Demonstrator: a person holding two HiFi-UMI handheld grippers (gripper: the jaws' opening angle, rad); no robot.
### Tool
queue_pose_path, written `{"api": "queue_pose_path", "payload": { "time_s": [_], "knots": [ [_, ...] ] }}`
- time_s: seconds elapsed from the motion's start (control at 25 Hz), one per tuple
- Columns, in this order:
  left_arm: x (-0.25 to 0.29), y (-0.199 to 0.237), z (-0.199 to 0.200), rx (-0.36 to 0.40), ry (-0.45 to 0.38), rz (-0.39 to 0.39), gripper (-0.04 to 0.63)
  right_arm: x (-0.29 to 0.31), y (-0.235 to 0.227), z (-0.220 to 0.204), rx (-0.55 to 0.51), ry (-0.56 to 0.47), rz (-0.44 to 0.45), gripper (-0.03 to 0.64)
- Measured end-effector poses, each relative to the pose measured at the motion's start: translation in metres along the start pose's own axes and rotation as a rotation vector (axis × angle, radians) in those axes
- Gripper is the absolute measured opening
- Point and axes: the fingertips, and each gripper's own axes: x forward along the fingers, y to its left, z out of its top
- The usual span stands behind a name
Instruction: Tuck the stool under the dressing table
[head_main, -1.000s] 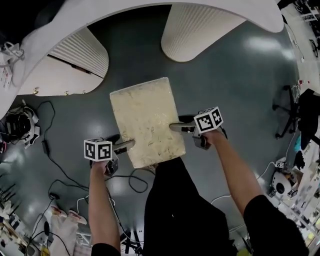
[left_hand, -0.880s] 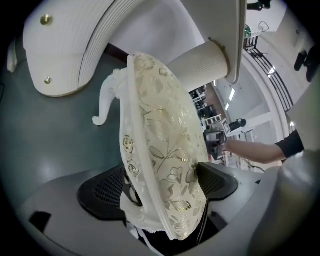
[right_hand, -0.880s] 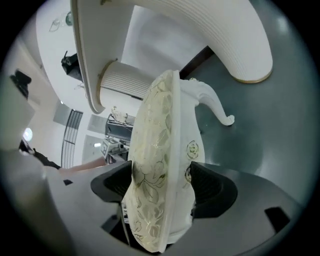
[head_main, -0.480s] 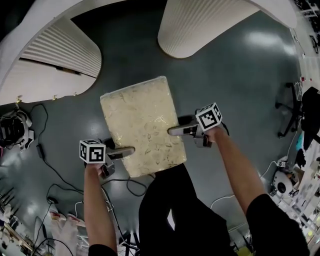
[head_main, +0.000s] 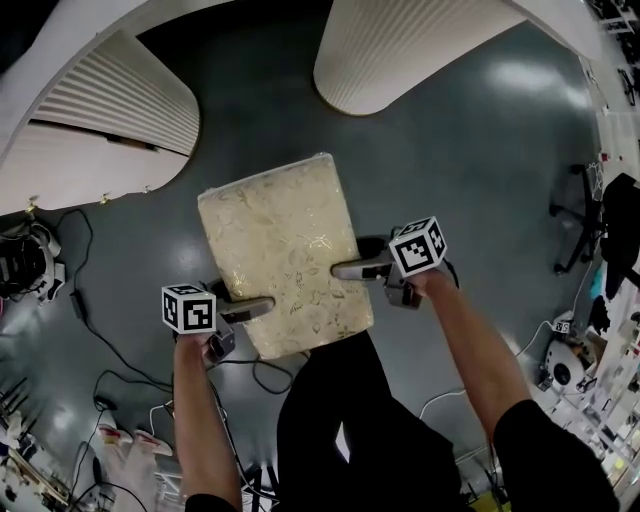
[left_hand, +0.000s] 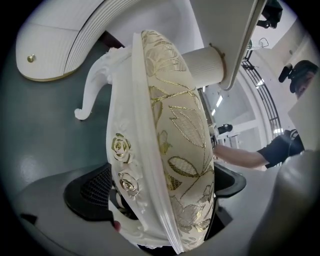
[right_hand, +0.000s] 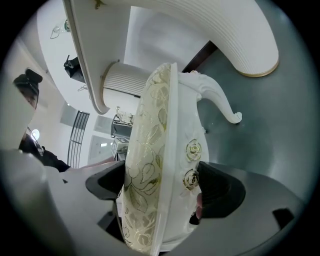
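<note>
My left gripper (head_main: 255, 308) and right gripper (head_main: 345, 270) have just been spreading their jaws. Each straddles a side edge of the cream-and-gold brocade stool (head_main: 283, 252), apparently no longer pinching it. The stool's long axis runs ahead between them, toward the white ribbed dressing table (head_main: 395, 50).

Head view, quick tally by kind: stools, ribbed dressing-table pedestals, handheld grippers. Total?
White carved stool with cream-and-gold cushion: 1
White ribbed dressing-table pedestals: 2
Handheld two-jaw grippers: 2, the left gripper and the right gripper; both sets of jaws have just been opening, with the stool's seat edge between them
Total: 5
</note>
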Motion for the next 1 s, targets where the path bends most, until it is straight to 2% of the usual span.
{"api": "queue_pose_path", "payload": {
  "time_s": [0.28,0.52,0.72,1.0],
  "knots": [
    [-0.005,-0.006,0.013,0.019,-0.017,-0.003,0.589,-0.005,0.006,0.006,0.007,-0.061,-0.017,0.407],
    [-0.010,-0.016,0.037,0.042,0.023,0.004,0.589,-0.012,0.016,0.028,0.001,-0.094,-0.037,0.407],
    [-0.013,-0.016,0.052,0.042,0.079,0.022,0.591,-0.014,0.022,0.057,-0.056,-0.077,-0.054,0.407],
    [-0.006,-0.013,0.103,0.001,0.066,0.024,0.591,-0.021,0.010,0.117,-0.073,-0.037,-0.061,0.407]
  ]
}}
